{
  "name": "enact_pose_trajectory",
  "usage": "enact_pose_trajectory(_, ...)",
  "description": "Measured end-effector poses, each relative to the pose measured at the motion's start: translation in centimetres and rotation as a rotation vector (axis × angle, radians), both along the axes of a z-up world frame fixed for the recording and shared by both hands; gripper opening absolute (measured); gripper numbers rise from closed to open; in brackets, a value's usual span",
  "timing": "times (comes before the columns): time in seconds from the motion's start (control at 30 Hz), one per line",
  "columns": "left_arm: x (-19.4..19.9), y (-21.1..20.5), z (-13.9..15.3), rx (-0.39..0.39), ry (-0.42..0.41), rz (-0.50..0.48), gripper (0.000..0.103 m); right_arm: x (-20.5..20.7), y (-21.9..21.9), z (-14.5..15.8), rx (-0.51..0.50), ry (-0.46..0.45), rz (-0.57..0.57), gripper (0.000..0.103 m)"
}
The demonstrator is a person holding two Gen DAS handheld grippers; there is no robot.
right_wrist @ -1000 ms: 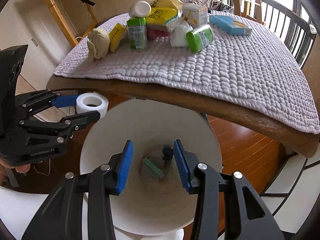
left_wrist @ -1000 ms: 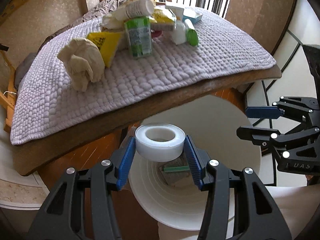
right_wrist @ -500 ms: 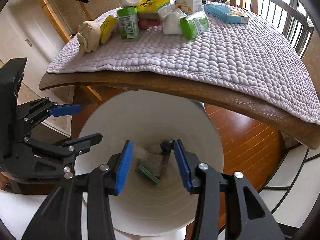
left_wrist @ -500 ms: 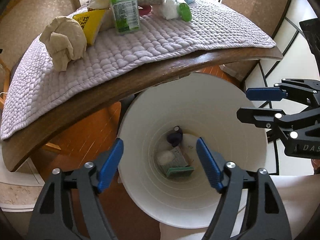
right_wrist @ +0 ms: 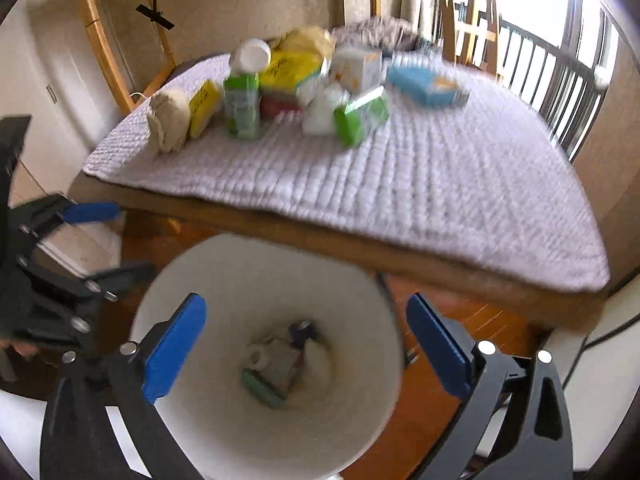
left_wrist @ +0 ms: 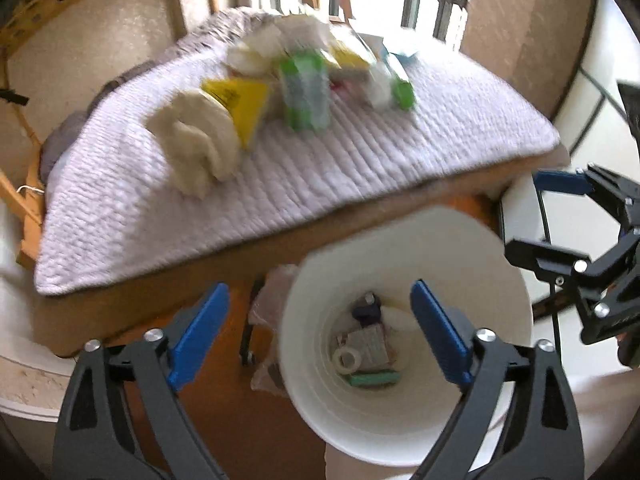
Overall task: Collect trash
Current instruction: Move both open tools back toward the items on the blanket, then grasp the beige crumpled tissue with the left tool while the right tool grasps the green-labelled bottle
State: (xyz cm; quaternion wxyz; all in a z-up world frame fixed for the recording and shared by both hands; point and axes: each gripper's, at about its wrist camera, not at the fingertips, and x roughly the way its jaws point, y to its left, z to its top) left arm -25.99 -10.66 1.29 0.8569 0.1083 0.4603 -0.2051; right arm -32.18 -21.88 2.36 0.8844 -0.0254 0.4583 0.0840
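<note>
A white bin (left_wrist: 404, 432) (right_wrist: 224, 436) stands on the floor by the table edge. The white tape roll (left_wrist: 346, 359) (right_wrist: 258, 354) lies at its bottom with several other pieces of trash. My left gripper (left_wrist: 320, 336) is open and empty above the bin's left rim; it also shows at the left of the right wrist view (right_wrist: 104, 240). My right gripper (right_wrist: 306, 344) is open and empty over the bin; it also shows in the left wrist view (left_wrist: 548, 220). On the lilac quilted mat (left_wrist: 300, 184) lie a crumpled beige wad (left_wrist: 196, 144), a yellow packet (left_wrist: 240, 100) and a green bottle (left_wrist: 306, 92).
More trash sits on the mat: a green-and-white pack (right_wrist: 360, 118), a blue box (right_wrist: 426, 86), a white box (right_wrist: 356, 68). The wooden table edge (right_wrist: 400, 256) runs just beyond the bin. A railing (right_wrist: 560, 92) stands at the right.
My left gripper let go of the tape roll, which fell into the bin. My right gripper opened wide. Both views have tilted up toward the table.
</note>
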Motion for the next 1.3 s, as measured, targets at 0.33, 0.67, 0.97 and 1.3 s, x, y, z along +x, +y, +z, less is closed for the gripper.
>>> enact_pose_trajectory(0.33, 5.3, 3.1, 2.4, -0.023, -0.09, 0.13, 0.1, 5.0, -2.2, 2.3, -0.055, -0.127, 0.107, 0.099)
enact_pose_trajectory(0.67, 9.7, 4.9, 1.2, -0.112, -0.016, 0.186, 0.099, 11.4, -3.2, 1.8, -0.001, -0.095, 0.244, 0.099)
enact_pose_trajectory(0.97, 11.5, 4.6, 0.5, -0.142, 0.01, 0.175, 0.099, 15.7, -3.4, 0.9, 0.011, -0.05, 0.378, 0.098)
enact_pose_trajectory(1.3, 12.3, 4.3, -0.1, -0.141, 0.043, 0.161, 0.073, 18.6, -3.4, 0.1, 0.065, -0.025, 0.479, 0.098)
